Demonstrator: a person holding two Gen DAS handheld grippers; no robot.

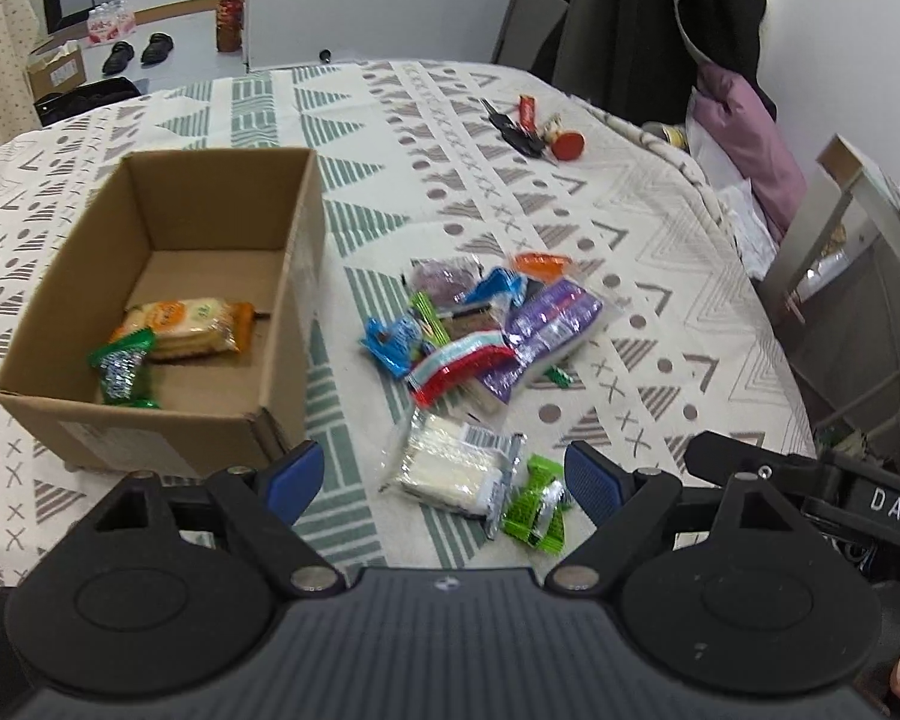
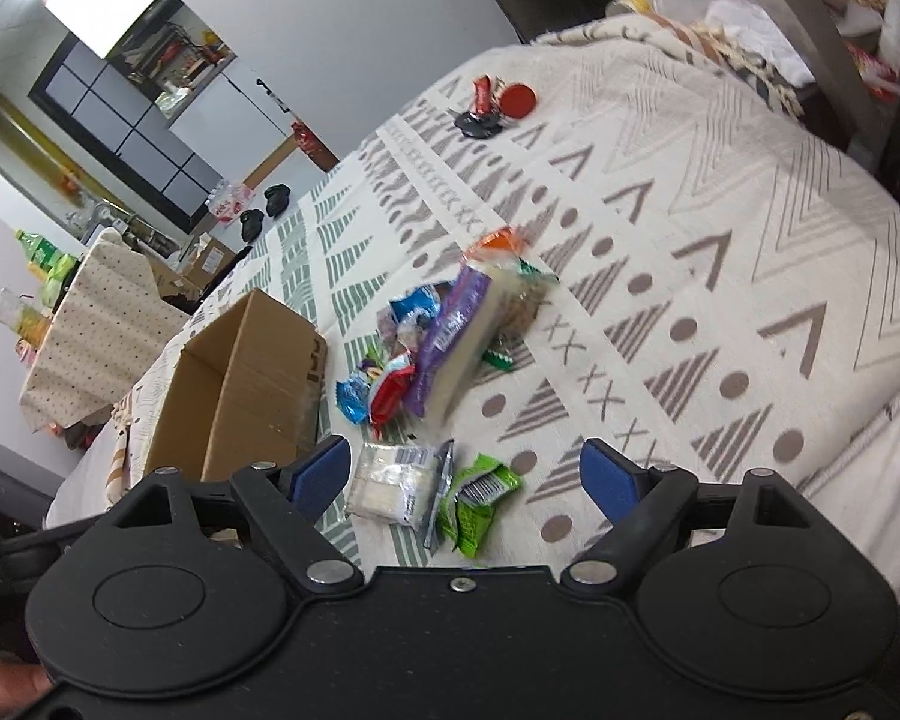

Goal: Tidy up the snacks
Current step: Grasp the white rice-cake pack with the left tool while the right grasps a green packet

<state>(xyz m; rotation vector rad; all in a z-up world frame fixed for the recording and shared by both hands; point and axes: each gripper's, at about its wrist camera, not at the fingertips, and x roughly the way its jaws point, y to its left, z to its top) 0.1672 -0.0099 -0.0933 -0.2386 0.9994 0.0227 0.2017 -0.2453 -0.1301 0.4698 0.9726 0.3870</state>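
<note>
Lying loose on the patterned cloth [image 1: 570,192] of the bench, the snack pile [image 1: 480,324] sits just right of the cardboard box [image 1: 222,192]: blue, red-and-white and orange wrappers cluster around a purple packet [image 1: 546,324]. Nearer to me I see a clear pack of pale wafers [image 1: 450,468] touching a bright green wrapper [image 1: 537,507]. Inside the box rest an orange-ended cracker pack [image 1: 186,324] and a green candy [image 1: 126,372], the latter overlapping the former's near edge.

My left hand-held gripper [image 1: 444,480] hangs released above the wafers, blue pads spread wide, grasping nothing. My right hand-held gripper [image 2: 465,474] is likewise spread, empty, over the same wafers and green wrapper.

Farther back on the cloth lie black keys [image 1: 519,135] with a red round tag [image 1: 568,146]. Beyond the bench edge, dark shoes [image 1: 138,51] stand on the floor.
</note>
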